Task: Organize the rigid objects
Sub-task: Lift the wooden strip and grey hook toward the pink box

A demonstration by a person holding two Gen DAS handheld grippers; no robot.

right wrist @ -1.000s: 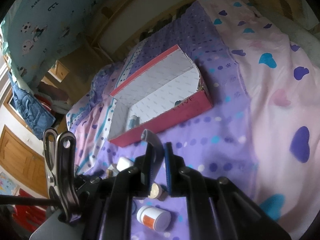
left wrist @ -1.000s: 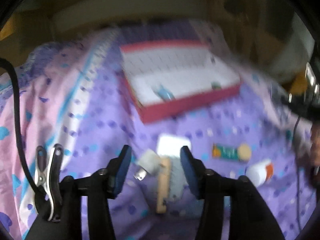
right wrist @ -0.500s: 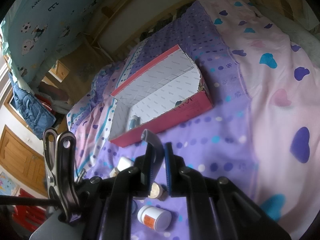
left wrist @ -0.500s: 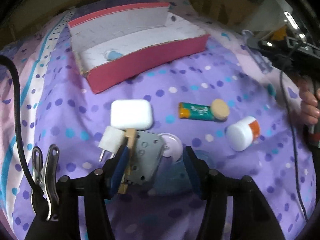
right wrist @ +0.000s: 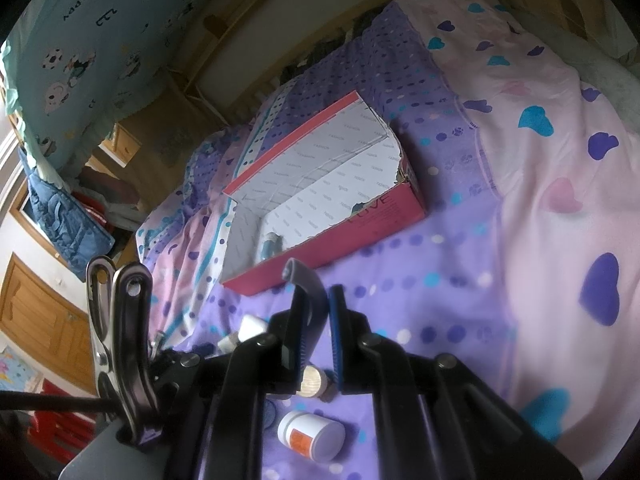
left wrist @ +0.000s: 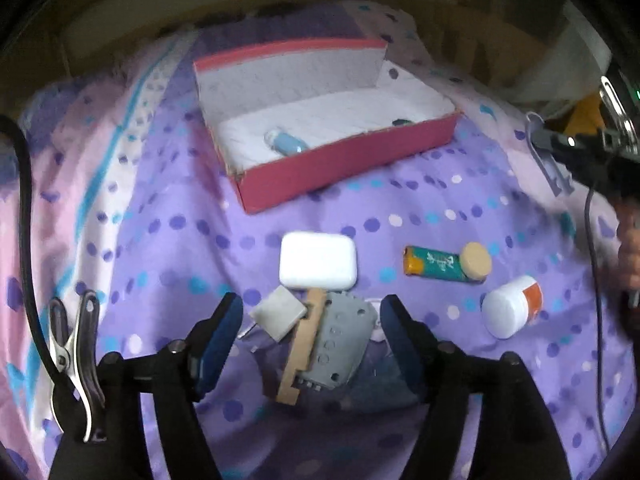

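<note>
My left gripper (left wrist: pixel 310 320) is open above a grey plastic piece (left wrist: pixel 340 344) on a wooden strip (left wrist: pixel 304 348), beside a small white plug (left wrist: pixel 278 314). A white case (left wrist: pixel 318 266), a green tube (left wrist: pixel 440 266) and a white jar (left wrist: pixel 510 312) lie on the purple bedspread. The pink box (left wrist: pixel 344 160) beyond holds a blue bottle (left wrist: pixel 286 142). My right gripper (right wrist: pixel 318 304) is shut on a grey strip (right wrist: pixel 308 280), held in the air short of the pink box (right wrist: pixel 360 236). The white jar (right wrist: pixel 312 436) lies below it.
The bed is covered by a purple dotted and pink heart-print sheet (right wrist: pixel 540 160). A wooden headboard and shelf (right wrist: pixel 248 32) run behind the box. The right gripper with its strip shows at the right edge of the left wrist view (left wrist: pixel 552 160).
The left gripper has pulled back and up a little from the grey piece, so the box sits lower and nearer centre. The right gripper holds still with the strip.
</note>
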